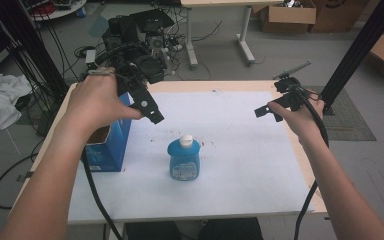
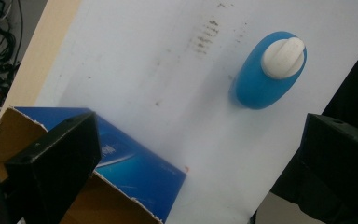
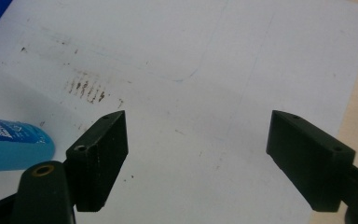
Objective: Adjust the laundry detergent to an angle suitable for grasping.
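A blue bottle point(image 1: 184, 160) with a white cap point(image 1: 186, 140) stands up straight on the white sheet point(image 1: 240, 150) that covers the table point(image 1: 220, 86). Its long side goes up and down, and the cap points to the ceiling. In the left gripper view the bottle point(image 2: 265, 70) is seen from above, with the white cap on top.

The left gripper point(image 1: 150, 111) hangs in the air above the sheet. The bottle is near it, lower down and a little to the right. Its two black jaws are wide apart and have nothing between them. Right under the left hand point(image 1: 97, 100) is an open blue cardboard box point(image 1: 107, 145).

The right gripper point(image 1: 269, 112) is held over the right side of the sheet, well apart from the bottle. Its jaws are wide apart too, with just bare sheet between them. In the right gripper view a bit of the bottle point(image 3: 14, 142) peeks in at the left edge, beside the left jaw.
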`<state>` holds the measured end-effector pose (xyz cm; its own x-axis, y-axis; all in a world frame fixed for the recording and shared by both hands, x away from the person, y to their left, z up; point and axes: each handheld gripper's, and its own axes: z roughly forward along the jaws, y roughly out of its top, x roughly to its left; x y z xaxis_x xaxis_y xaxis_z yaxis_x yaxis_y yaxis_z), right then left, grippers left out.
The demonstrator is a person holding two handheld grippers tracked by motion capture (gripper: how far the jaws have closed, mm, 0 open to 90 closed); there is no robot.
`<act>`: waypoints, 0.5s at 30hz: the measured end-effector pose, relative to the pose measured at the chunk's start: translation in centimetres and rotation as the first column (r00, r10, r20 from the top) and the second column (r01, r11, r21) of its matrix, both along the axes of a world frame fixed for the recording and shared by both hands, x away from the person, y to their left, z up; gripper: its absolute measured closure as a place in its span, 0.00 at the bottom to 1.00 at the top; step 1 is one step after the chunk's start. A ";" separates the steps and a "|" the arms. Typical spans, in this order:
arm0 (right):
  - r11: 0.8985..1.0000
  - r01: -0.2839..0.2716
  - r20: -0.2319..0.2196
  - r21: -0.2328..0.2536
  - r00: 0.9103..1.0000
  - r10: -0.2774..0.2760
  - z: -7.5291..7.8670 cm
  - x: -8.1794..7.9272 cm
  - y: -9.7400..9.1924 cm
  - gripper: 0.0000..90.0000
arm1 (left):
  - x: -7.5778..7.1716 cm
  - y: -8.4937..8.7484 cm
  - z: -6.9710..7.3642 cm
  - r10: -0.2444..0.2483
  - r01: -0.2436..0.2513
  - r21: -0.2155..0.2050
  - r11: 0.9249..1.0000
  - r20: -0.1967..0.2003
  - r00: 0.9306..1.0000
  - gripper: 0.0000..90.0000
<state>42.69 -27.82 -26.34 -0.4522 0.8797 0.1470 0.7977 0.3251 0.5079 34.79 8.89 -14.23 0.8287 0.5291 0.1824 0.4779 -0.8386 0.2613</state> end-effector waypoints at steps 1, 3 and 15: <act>1.000 0.001 0.000 0.001 1.000 -0.001 0.0 0.1 0.0 0.23 | 0.0 0.0 0.1 0.001 -0.001 0.001 1.000 0.000 1.000 0.00; 1.000 0.003 -0.001 0.003 1.000 -0.003 -0.1 0.1 0.0 0.23 | -0.1 0.0 0.1 0.001 -0.001 -0.001 1.000 0.003 1.000 0.00; 1.000 -0.011 -0.005 0.002 1.000 0.011 -0.6 0.1 -0.1 0.23 | 0.0 -0.2 0.1 -0.004 0.004 0.000 1.000 -0.001 1.000 0.00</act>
